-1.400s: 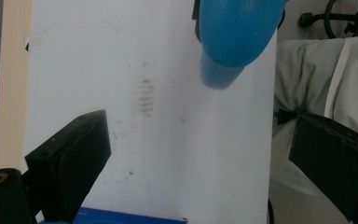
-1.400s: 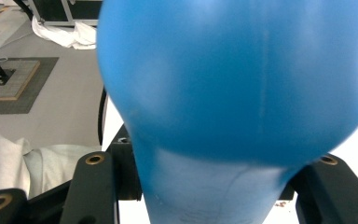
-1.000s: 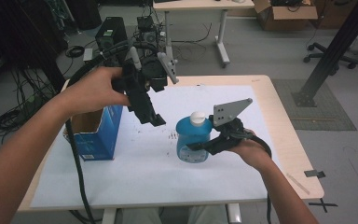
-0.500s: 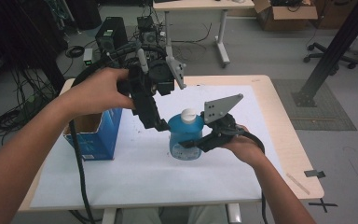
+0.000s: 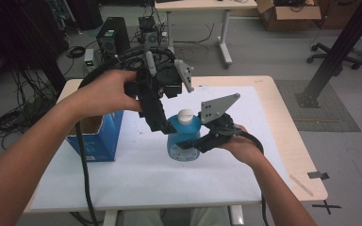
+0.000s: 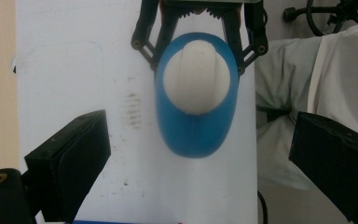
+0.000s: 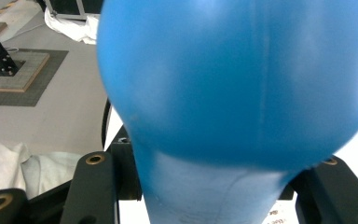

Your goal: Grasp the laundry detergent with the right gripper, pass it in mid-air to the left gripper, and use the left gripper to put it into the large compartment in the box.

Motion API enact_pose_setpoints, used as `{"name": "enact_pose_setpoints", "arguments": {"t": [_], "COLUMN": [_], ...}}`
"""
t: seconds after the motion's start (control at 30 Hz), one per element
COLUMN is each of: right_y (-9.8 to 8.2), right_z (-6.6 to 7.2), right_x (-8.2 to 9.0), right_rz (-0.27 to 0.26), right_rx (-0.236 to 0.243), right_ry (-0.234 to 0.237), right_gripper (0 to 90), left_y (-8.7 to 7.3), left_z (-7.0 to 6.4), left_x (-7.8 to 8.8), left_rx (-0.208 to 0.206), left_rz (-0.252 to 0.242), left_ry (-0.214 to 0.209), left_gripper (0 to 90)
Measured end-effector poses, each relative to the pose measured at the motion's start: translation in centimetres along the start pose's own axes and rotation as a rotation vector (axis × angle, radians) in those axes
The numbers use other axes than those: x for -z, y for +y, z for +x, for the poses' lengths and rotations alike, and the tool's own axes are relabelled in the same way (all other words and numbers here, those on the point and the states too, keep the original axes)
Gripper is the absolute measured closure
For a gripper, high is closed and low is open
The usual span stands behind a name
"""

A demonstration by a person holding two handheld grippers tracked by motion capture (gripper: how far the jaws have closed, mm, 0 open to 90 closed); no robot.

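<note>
A blue bottle with a white cap stands upright over the white sheet; I cannot tell whether its base touches. My right gripper is shut on the bottle's lower body from the right. In the right gripper view the bottle fills the gap between the jaws of the right gripper. My left gripper hangs open just left of and above the cap, pointing down. In the left gripper view the cap and bottle lie between the wide-spread jaws of the left gripper, untouched; the right gripper clamps the bottle at the top.
An open blue cardboard box stands at the left of the table, close to my left forearm. Cables trail from both grippers. Floor cables, a chair and a black post surround the table. The person's white clothing lies past the table edge.
The bottle in my right gripper has shifted a little left, toward the left gripper. The left gripper has turned so that its jaws now point down beside the cap.
</note>
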State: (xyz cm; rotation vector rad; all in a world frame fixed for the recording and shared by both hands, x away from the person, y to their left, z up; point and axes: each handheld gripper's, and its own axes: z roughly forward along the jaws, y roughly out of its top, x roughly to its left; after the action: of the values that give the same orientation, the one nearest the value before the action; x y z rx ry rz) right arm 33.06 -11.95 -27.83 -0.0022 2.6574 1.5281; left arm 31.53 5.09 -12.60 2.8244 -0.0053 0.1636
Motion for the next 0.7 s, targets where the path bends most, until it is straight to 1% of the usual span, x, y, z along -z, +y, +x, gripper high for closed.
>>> {"name": "enact_pose_setpoints", "arguments": {"t": [0.23,0.43,0.7], "right_y": [0.0,0.0,0.0], "right_z": [0.0,0.0,0.0], "right_x": [-0.2,-0.3,-0.3], "right_rz": [0.003,0.003,0.005], "right_rx": [-0.001,-0.005,-0.004], "right_ry": [0.004,0.007,0.010], "right_gripper": [44.1,44.1,44.1], "left_y": [0.4,0.5,0.6], "left_z": [0.0,0.1,0.4], "left_x": [-0.9,-1.5,-2.7], "left_rx": [-0.011,-0.010,-0.010], "left_rz": [0.010,0.014,0.027], "left_ry": [-0.011,-0.015,-0.025], "left_gripper": [5.6,5.6,5.6]}}
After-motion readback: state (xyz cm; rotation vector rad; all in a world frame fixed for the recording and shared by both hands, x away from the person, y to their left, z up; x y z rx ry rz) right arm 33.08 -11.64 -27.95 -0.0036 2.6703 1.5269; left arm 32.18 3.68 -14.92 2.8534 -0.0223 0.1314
